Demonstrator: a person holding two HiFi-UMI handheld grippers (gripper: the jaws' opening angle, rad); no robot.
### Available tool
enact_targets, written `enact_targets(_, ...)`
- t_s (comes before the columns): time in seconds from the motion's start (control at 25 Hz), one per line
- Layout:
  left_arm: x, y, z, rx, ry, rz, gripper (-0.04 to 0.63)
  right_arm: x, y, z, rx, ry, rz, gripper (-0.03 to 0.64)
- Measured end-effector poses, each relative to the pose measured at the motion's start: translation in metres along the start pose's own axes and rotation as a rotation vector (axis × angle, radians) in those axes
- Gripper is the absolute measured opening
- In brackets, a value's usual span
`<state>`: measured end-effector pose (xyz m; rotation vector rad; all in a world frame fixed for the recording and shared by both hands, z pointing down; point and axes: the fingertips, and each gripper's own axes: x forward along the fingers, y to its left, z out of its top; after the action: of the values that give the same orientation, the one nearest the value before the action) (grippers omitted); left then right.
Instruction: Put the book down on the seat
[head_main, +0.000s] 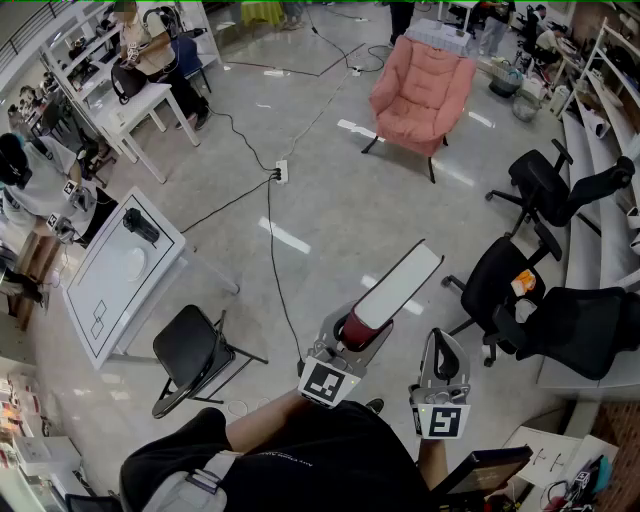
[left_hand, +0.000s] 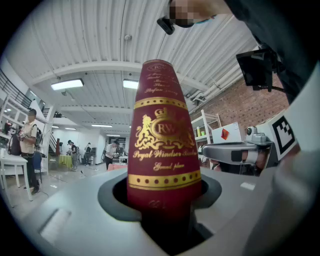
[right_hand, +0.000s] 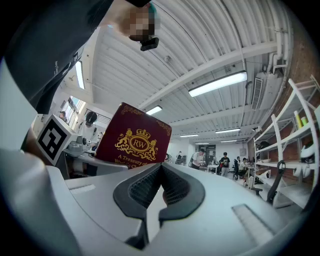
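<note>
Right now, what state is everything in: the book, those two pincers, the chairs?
book: closed, held in the air, not yet on any seat.
left gripper: clamped on the book, pointing level.
right gripper: jaws together, nothing in them.
pink armchair: upright, seat empty.
black folding chair: unfolded, seat empty.

Right of the left gripper's jaws, black office chairs are standing. A white table is sitting well to their left, and a power strip is lying on the floor ahead.
</note>
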<state>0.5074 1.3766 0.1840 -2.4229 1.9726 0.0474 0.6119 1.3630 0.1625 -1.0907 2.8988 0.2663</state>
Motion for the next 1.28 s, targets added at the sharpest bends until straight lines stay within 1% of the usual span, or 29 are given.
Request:
enact_targets(0.24, 0.017, 0.033, 0.0, -0.011, -0.001, -0.008, 0.23, 0.04, 0.008, -0.004, 0.059, -0.008, 0.061, 0.011)
enact_targets(0.36, 0.025, 0.053, 0.0, -0.01, -0.007, -0.021, 0.23, 0.065, 0.021, -0.008, 0.035, 0.008, 0.086, 0.012)
enact_targets(0.52, 0.033, 0.082, -0.008, -0.014, 0.008, -0.026, 0.229, 0.093, 0.033, -0.01, 0.018, 0.005, 0.065, 0.012)
enact_targets(0.64, 0.051, 0.102, -0.016, -0.007, 0.03, -0.014, 0.23, 0.115, 0.026, -0.016, 0.026, 0.01, 0.064, 0.012)
enact_targets(0.8, 0.09, 0.122, -0.028, -0.017, 0.053, 0.001, 0.23, 0.151, -0.003, -0.032, 0.048, 0.011, 0.071, 0.012)
enact_targets(0.96, 0.156, 0.137, -0.035, 0.016, 0.066, 0.018, 0.23, 0.2, -0.053, -0.052, 0.049, -0.011, 0.097, 0.012)
enact_targets(1.04, 0.191, 0.145, -0.034, 0.048, 0.051, 0.025, 0.23, 0.227, -0.08, -0.057, 0.035, -0.035, 0.12, 0.012)
enact_targets(1.08, 0.208, 0.149, -0.034, 0.079, 0.045, 0.025, 0.229, 0.242, -0.092, -0.06, 0.043, -0.041, 0.131, 0.012)
enact_targets(1.12, 0.226, 0.154, -0.032, 0.107, 0.045, 0.028, 0.23, 0.256, -0.105, -0.063, 0.061, -0.041, 0.14, 0.012)
enact_targets(1.16, 0.242, 0.158, -0.027, 0.115, 0.05, 0.036, 0.23, 0.27, -0.117, -0.064, 0.085, -0.039, 0.149, 0.012)
enact_targets(1.2, 0.257, 0.161, -0.02, 0.1, 0.053, 0.047, 0.23, 0.281, -0.128, -0.064, 0.102, -0.038, 0.163, 0.012)
enact_targets(1.28, 0.276, 0.169, -0.01, 0.053, 0.051, 0.073, 0.23, 0.303, -0.143, -0.067, 0.104, -0.028, 0.21, 0.012)
